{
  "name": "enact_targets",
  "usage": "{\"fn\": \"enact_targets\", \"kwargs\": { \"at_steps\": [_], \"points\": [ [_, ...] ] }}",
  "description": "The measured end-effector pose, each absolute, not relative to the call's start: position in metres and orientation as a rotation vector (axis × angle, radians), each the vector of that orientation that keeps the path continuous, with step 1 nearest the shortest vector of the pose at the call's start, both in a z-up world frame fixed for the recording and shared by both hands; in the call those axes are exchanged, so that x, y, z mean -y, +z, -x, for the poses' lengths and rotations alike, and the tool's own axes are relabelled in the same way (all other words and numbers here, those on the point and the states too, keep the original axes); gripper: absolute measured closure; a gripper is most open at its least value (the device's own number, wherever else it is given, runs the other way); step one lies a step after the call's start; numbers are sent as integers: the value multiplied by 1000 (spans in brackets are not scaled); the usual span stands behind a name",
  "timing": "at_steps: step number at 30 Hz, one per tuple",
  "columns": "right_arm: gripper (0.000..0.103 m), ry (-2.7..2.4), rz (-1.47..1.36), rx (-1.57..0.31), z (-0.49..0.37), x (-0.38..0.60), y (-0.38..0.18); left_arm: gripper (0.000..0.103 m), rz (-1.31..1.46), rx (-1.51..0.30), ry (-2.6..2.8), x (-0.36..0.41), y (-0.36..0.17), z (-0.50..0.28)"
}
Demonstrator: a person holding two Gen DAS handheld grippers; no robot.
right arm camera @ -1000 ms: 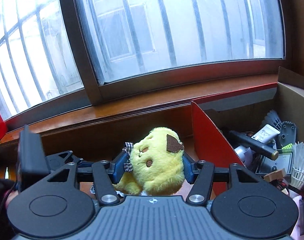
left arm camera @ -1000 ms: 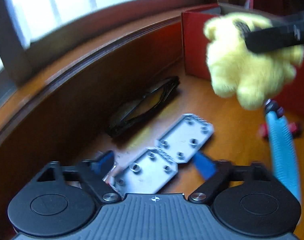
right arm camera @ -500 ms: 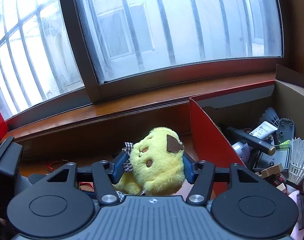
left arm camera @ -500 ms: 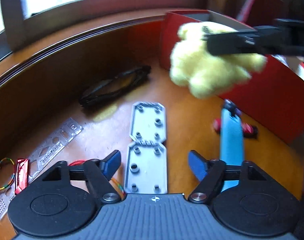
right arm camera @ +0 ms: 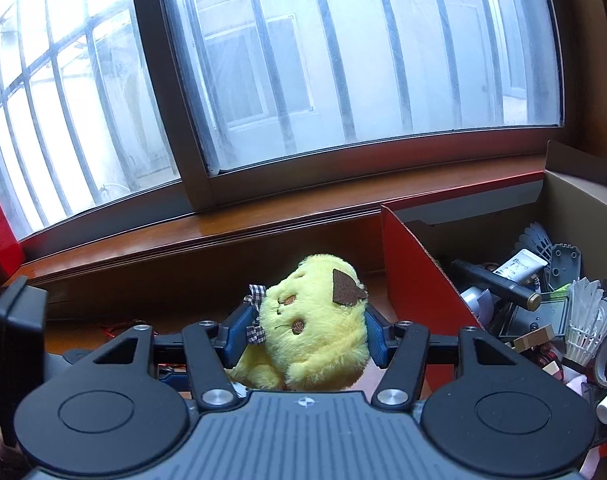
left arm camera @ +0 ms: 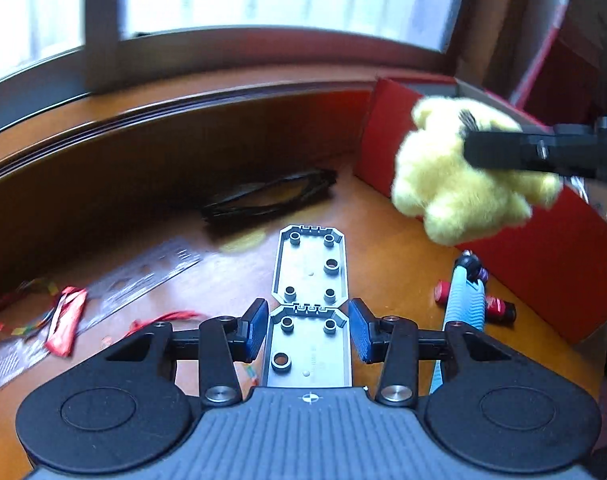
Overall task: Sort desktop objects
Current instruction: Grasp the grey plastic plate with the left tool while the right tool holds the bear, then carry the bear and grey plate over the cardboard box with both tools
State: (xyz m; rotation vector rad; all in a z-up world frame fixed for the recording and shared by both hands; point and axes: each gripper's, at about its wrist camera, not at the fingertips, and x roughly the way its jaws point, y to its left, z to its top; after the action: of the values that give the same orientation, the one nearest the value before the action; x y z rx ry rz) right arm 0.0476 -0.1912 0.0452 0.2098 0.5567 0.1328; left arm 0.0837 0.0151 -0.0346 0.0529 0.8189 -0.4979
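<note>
A yellow plush toy [right arm camera: 315,328] with a brown ear patch and a checked bow hangs in the air, and my right gripper [right arm camera: 307,334] is shut on it. In the left wrist view the same plush toy [left arm camera: 459,176] floats beside the red cardboard box [left arm camera: 543,248], held by the black right gripper [left arm camera: 515,152]. My left gripper [left arm camera: 308,330] is open, low over the wooden desk, its blue pads either side of the near end of a grey metal plate [left arm camera: 309,280] without touching it.
The open box [right arm camera: 415,276] at right is filled with several items, shuttlecocks [right arm camera: 583,312] and a marker [right arm camera: 499,284] among them. On the desk [left arm camera: 387,248] lie a black eyeglass case [left arm camera: 271,200], a blue-handled tool [left arm camera: 463,300], a perforated metal shield [left arm camera: 139,276] and red cords [left arm camera: 67,316]. A window sill runs behind.
My left gripper has swung over the desk and now straddles the near end of the grey plate. My right gripper keeps the plush toy raised, drifting slightly toward the box.
</note>
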Motion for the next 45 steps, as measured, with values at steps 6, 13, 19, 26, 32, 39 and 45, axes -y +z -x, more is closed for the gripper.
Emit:
{"fn": "enact_targets", "kwargs": {
  "at_steps": [6,13,19,26,32,39,45],
  "points": [
    [43,157,-218,-565,-38,185,47,59,18,-778,-421,-44,-16,-70],
    [43,172,-193,-573,-18,172,51,59,50,-720,-384,-63,1,-48],
    [43,174,-193,-595,-2,162,48,59,39,-713,-391,-68,3,-31],
    [43,201,-207,-625,10,144,34,59,37,-704,-354,-80,2,-15],
    [43,266,-196,-606,11,140,35,59,55,-681,-269,-80,12,-11],
    [43,310,-176,-559,7,161,55,59,78,-666,-237,-54,26,-15],
    [43,296,-180,-524,6,191,66,59,65,-635,-288,-14,37,-22]
  ]
}}
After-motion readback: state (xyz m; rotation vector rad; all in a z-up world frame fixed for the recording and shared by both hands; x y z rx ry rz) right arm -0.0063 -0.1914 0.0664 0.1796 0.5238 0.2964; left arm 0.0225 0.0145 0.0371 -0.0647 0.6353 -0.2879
